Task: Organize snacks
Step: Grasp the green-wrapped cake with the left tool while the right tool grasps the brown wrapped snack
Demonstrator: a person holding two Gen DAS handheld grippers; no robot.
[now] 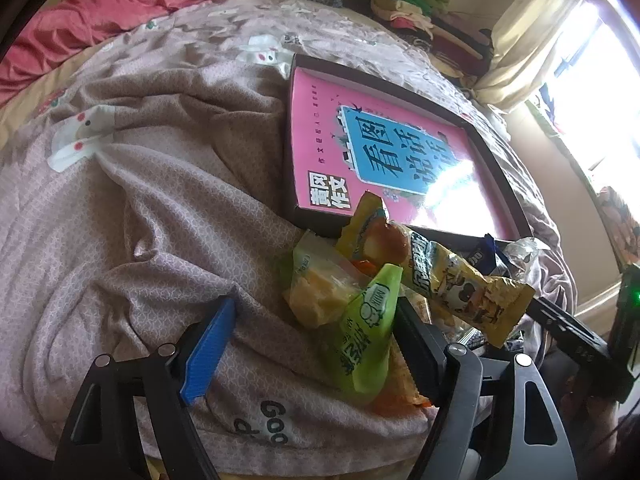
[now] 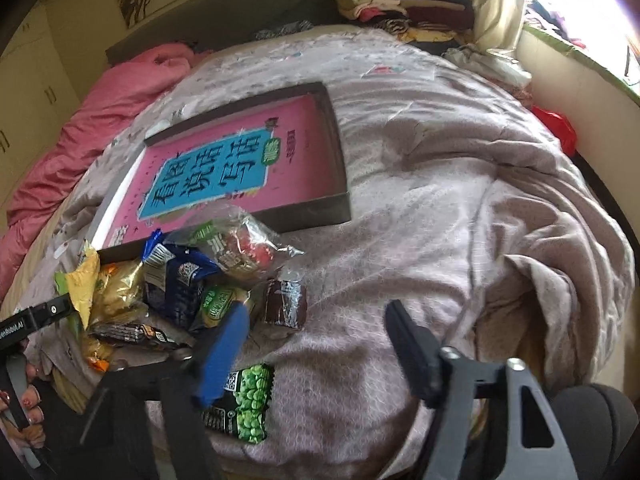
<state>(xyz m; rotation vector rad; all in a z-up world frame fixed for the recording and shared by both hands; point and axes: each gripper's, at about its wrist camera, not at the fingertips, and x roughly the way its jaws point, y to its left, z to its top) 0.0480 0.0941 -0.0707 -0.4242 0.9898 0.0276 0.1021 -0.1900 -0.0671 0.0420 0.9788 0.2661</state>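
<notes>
A pile of snack packets lies on the bedspread in front of a dark shallow box [image 1: 492,160] [image 2: 336,148] that holds a pink book [image 1: 360,152] [image 2: 224,172]. In the left wrist view my left gripper [image 1: 316,344] is open, with a green milk-candy packet [image 1: 368,344] between its fingers and a yellow bar packet [image 1: 464,288] beyond. In the right wrist view my right gripper [image 2: 320,344] is open and empty over the bedspread, right of the pile. A brown packet [image 2: 286,304], a dark blue packet [image 2: 176,284] and a green pea packet [image 2: 244,404] lie near its blue finger.
The rumpled mauve bedspread [image 2: 460,200] covers the bed. A pink pillow [image 1: 100,4] lies at the head. Folded clothes [image 2: 400,4] are stacked by the curtain and window. The left gripper body [image 2: 32,320] shows at the left edge of the right wrist view.
</notes>
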